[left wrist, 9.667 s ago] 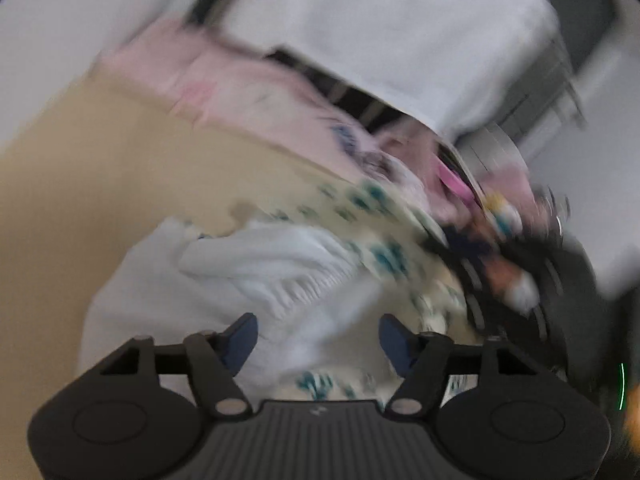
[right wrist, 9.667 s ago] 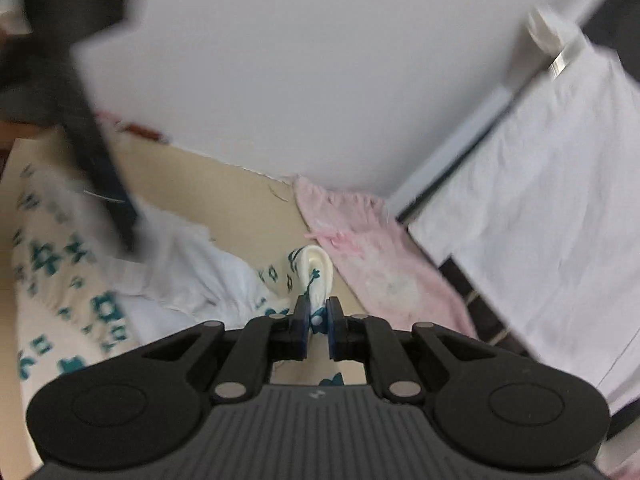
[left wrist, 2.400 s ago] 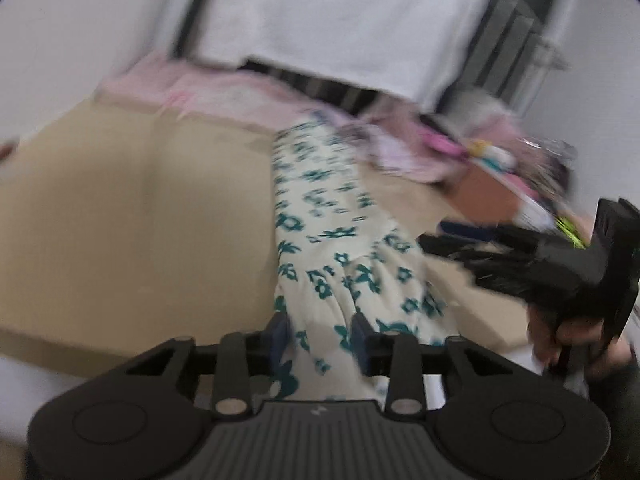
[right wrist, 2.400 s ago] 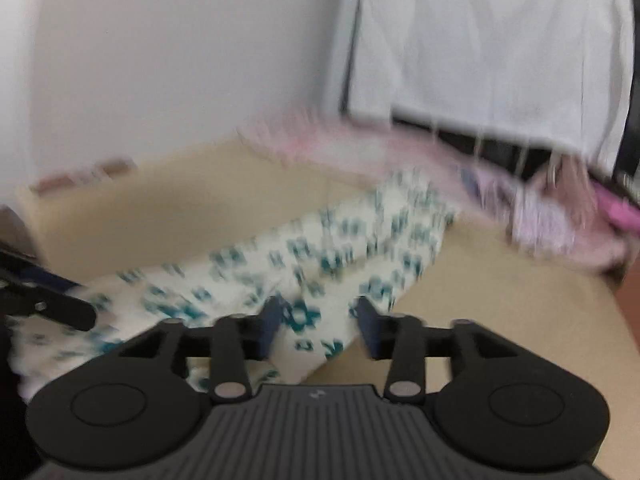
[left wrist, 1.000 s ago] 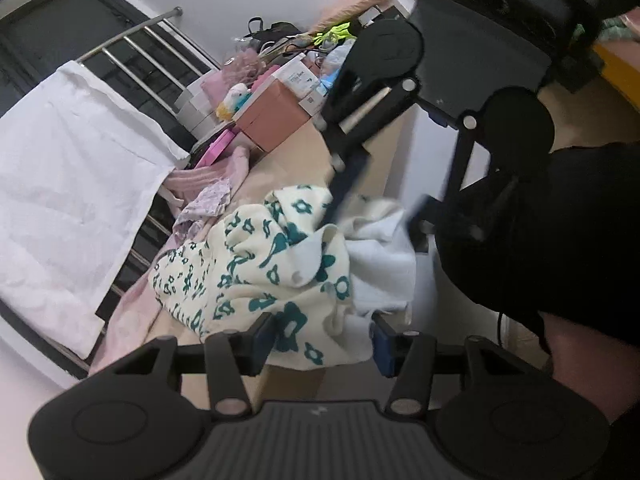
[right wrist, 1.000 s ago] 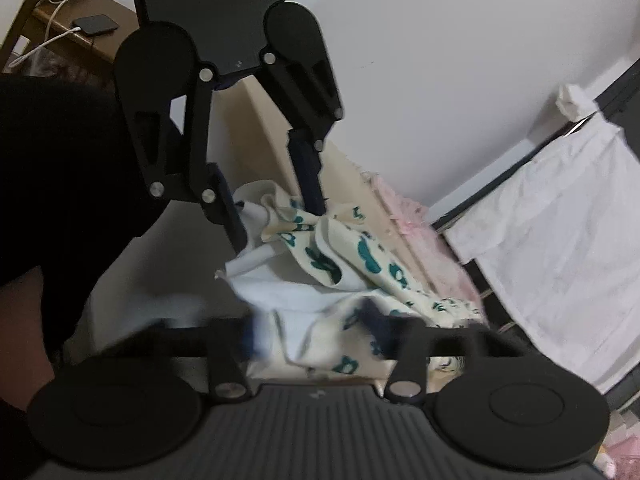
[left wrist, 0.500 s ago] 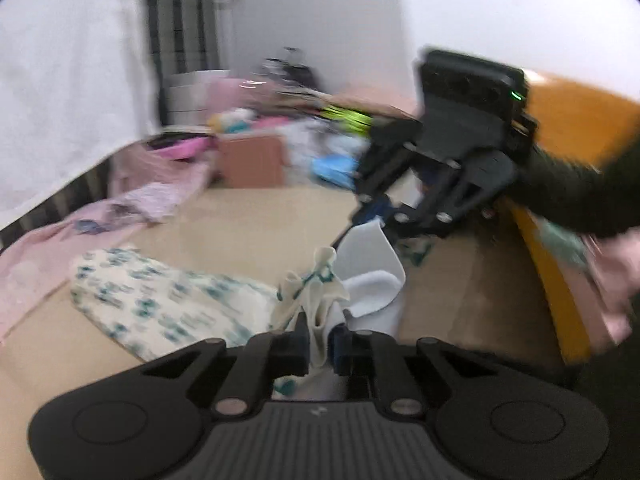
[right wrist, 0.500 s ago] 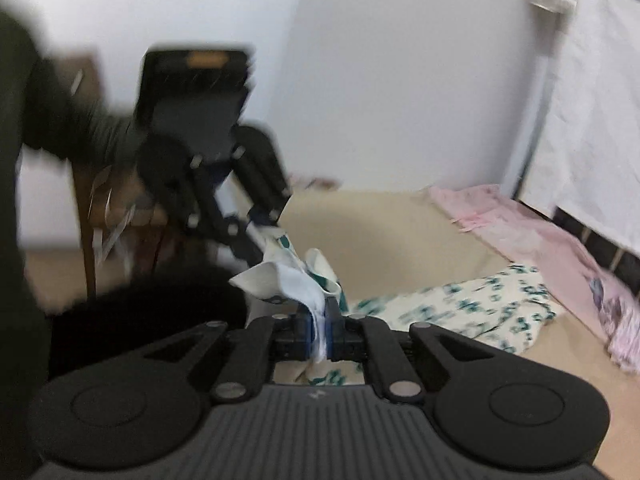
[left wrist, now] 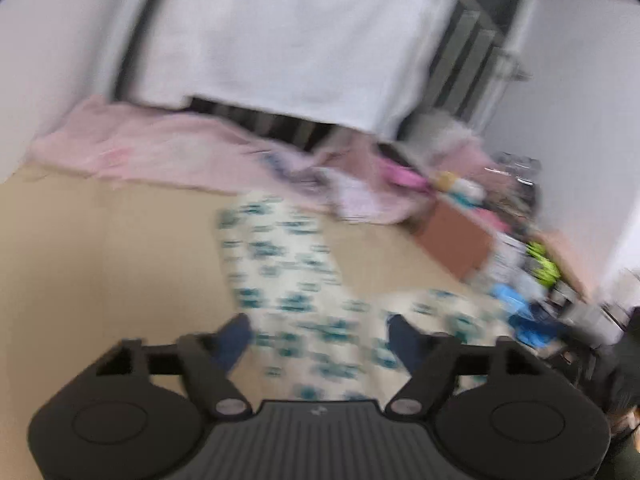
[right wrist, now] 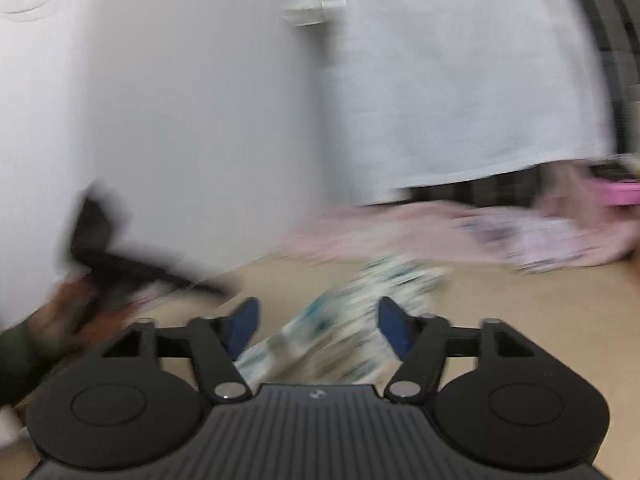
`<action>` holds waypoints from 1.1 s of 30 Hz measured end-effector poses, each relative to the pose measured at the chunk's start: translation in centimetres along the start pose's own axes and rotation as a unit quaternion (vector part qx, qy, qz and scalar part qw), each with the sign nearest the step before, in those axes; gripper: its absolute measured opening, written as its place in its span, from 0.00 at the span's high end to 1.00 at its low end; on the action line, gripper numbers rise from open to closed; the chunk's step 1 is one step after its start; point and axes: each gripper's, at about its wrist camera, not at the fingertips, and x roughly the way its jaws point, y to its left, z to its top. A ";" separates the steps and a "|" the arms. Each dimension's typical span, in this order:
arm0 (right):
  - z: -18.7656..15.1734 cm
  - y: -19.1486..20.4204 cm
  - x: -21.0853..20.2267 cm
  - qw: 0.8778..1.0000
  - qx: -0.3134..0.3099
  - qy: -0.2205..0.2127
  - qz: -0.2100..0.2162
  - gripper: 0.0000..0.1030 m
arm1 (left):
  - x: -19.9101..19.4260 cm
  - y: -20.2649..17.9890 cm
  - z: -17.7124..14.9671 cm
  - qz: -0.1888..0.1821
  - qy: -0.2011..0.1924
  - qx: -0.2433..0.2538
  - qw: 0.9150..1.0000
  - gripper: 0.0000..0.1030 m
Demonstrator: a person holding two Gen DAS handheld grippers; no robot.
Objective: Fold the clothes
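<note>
A cream garment with teal flowers lies stretched out on the tan surface, running from the pink pile toward me. My left gripper hangs over its near end, open, nothing between the fingers. In the right wrist view the same garment shows blurred, with my right gripper open above it. The left gripper and the hand holding it smear across the left side of that view.
Pink clothes are heaped along the back under a white sheet draped over a dark bed frame. A brown box and cluttered items sit at the right. Both views are motion-blurred.
Half a second ago both grippers were shut on the garment's end and held it up. Now both are open and the garment lies flat and stretched on the surface.
</note>
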 end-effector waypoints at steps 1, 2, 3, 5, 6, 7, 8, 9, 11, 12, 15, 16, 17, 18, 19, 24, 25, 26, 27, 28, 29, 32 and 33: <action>-1.0 0.8 0.5 1.000 -0.028 0.014 0.002 0.28 | 0.5 -0.4 -0.2 -0.005 0.007 0.002 1.000 0.19; -2.0 1.5 1.0 0.998 -0.056 0.028 0.005 0.28 | 1.0 -0.7 -0.4 -0.009 0.013 0.004 1.000 0.19; -2.9 2.1 1.6 0.996 -0.080 0.042 0.007 0.30 | 1.5 -1.1 -0.6 -0.014 0.020 0.005 1.000 0.20; -3.1 1.3 3.4 0.996 -0.060 0.063 0.011 0.74 | 2.5 -1.8 -1.1 -0.023 0.033 0.009 0.999 0.34; -2.8 0.6 4.0 0.997 -0.036 0.069 0.014 0.85 | 3.0 -2.1 -1.3 -0.027 0.039 0.011 0.999 0.74; -2.3 -0.7 4.2 0.997 0.012 0.073 0.019 0.89 | 3.5 -2.5 -1.5 -0.032 0.046 0.013 0.998 0.94; -1.9 -2.0 3.9 0.995 0.062 0.067 0.031 0.97 | 4.0 -2.8 -1.7 -0.036 0.053 0.014 0.998 0.93; -1.4 -3.4 3.9 0.991 0.108 0.060 0.043 0.97 | 3.8 -2.3 -1.8 -0.048 0.045 -0.005 0.998 0.93; -0.9 -5.5 4.7 0.984 0.165 0.059 0.032 0.97 | 2.9 -0.4 -2.1 -0.074 0.024 -0.061 0.995 0.93; -1.1 -6.1 5.7 0.979 0.188 0.070 0.019 0.97 | 2.8 0.5 -2.2 -0.082 0.018 -0.088 0.993 0.94; -2.0 -6.9 8.4 0.966 0.226 0.120 -0.032 0.95 | 2.8 1.8 -3.1 -0.077 0.011 -0.125 0.989 0.94; -2.5 -6.5 8.7 0.964 0.229 0.130 -0.040 0.93 | 2.9 1.8 -3.3 -0.070 0.011 -0.127 0.989 0.94; -2.9 -6.1 8.7 0.964 0.226 0.130 -0.048 0.92 | 3.0 1.9 -3.4 -0.065 0.011 -0.130 0.989 0.93; -2.7 -5.9 8.7 0.965 0.220 0.128 -0.056 0.92 | 3.1 2.0 -3.5 -0.059 0.010 -0.133 0.989 0.93; -2.5 -5.7 8.2 0.967 0.214 0.119 -0.067 0.88 | 3.2 2.1 -3.7 -0.054 0.009 -0.136 0.989 0.92; -0.7 -4.2 6.6 0.975 0.174 0.071 -0.117 0.82 | 3.6 2.9 -4.1 -0.059 0.000 -0.171 0.984 0.83; -0.5 -4.3 6.9 0.977 0.172 0.060 -0.111 0.82 | 3.6 3.2 -4.2 -0.070 -0.003 -0.183 0.981 0.83; -0.6 -4.7 7.5 0.977 0.178 0.058 -0.104 0.82 | 3.6 3.5 -4.2 -0.082 -0.005 -0.195 0.977 0.83; -0.8 -4.6 8.0 0.975 0.185 0.065 -0.104 0.82 | 3.5 3.6 -4.3 -0.082 -0.012 -0.201 0.976 0.88; -1.3 -4.6 8.8 0.973 0.186 0.080 -0.113 0.84 | 3.5 3.6 -4.3 -0.067 -0.015 -0.199 0.978 0.90; -1.7 -4.5 9.6 0.970 0.186 0.095 -0.122 0.84 | 3.8 3.5 -4.3 -0.046 -0.010 -0.193 0.980 0.90; -2.6 -3.5 10.7 0.967 0.169 0.114 -0.155 0.84 | 3.5 2.9 -4.4 -0.031 -0.016 -0.180 0.983 0.88; -2.5 -3.0 10.6 0.968 0.160 0.109 -0.163 0.84 | 3.2 2.5 -4.3 -0.024 -0.018 -0.167 0.985 0.86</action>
